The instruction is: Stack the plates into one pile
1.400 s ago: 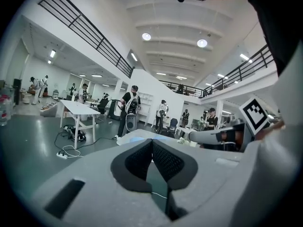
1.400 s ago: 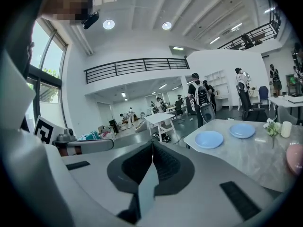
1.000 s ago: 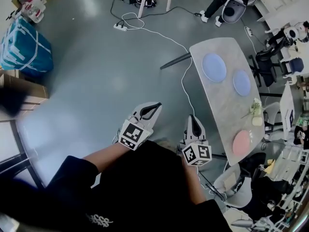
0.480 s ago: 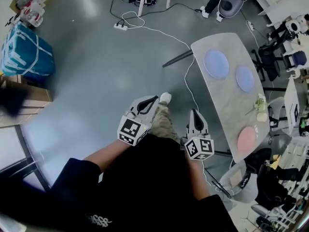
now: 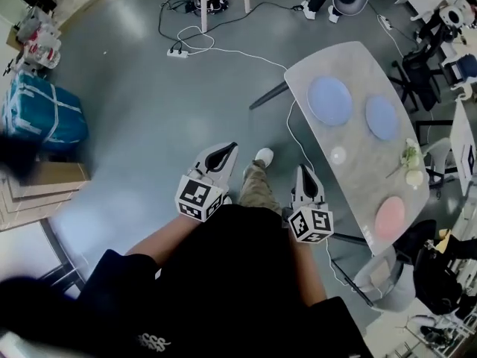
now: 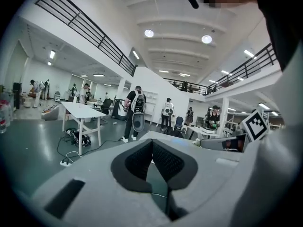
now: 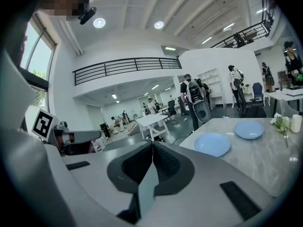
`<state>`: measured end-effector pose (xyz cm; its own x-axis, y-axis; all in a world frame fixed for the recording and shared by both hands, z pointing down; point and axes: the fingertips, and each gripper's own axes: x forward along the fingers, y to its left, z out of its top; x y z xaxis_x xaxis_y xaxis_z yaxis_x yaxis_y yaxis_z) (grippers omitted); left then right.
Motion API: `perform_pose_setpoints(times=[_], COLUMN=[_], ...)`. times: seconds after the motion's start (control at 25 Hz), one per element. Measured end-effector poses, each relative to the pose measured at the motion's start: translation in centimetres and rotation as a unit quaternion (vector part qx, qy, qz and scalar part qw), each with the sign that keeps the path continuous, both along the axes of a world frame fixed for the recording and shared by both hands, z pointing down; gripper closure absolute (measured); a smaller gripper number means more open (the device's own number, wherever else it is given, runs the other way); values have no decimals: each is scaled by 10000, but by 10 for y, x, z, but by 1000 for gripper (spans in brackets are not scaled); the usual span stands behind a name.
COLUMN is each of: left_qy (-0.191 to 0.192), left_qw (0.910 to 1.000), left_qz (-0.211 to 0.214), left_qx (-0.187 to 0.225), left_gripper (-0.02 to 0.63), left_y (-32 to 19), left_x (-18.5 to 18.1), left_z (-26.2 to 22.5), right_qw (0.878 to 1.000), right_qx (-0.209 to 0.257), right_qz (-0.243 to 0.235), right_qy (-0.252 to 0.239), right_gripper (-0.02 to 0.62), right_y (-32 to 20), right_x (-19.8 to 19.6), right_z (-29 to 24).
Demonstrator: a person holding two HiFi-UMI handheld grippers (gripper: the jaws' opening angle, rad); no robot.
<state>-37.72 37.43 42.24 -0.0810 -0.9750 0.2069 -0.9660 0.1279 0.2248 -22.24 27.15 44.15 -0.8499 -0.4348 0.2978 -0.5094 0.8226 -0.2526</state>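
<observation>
A grey marble table (image 5: 358, 170) stands to my right in the head view. On it lie a large blue plate (image 5: 330, 101), a smaller blue plate (image 5: 382, 117) and a pink plate (image 5: 390, 218) at the near end. My left gripper (image 5: 226, 149) and right gripper (image 5: 302, 171) hang over the floor, short of the table, both shut and empty. The right gripper view shows its jaws (image 7: 152, 144) closed, with the large blue plate (image 7: 212, 144) and the smaller blue plate (image 7: 249, 129) ahead to the right. In the left gripper view the jaws (image 6: 152, 141) meet too.
A small vase of flowers (image 5: 412, 171) stands between the blue plates and the pink one. A white cable (image 5: 231, 51) and power strip (image 5: 177, 52) lie on the floor. A blue bag (image 5: 41, 114) sits far left. Chairs (image 5: 428, 73) crowd the table's far side.
The person has stepped toward the table, one shoe now showing between the grippers. Both grippers came along with the body and stayed shut.
</observation>
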Motion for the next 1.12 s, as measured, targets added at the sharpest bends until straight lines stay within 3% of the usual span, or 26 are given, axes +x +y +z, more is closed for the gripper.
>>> perform_pose_setpoints(times=[0.16,0.44,0.64,0.92,1.12], left_qy=[18,69,22,73,221], left_qw=[9995,9961,9941,9915,9893], left_qz=[298,873,1067,1205,1294], left_qx=[-120,-140,-171,-484,-639], left_gripper=[591,591,591,591,591], left_y=[-67,-195,-259,-324,-355], left_x=[-11,-17,-14,-16,-12], left_z=[7,-2,-11,8,25], right_qw=[9994,9968,9942,9888,9909], right_qx=[183,141,266,-115,-292], right_qz=[191,770,1039,1469,1304], right_qy=[241,165,42,241,173], right_gripper=[583,583,583,583,583], right_y=[-60,-174,-247,-306,-316], right_x=[-7,-7,6,29,23], right_z=[6,-1,-18,11,26])
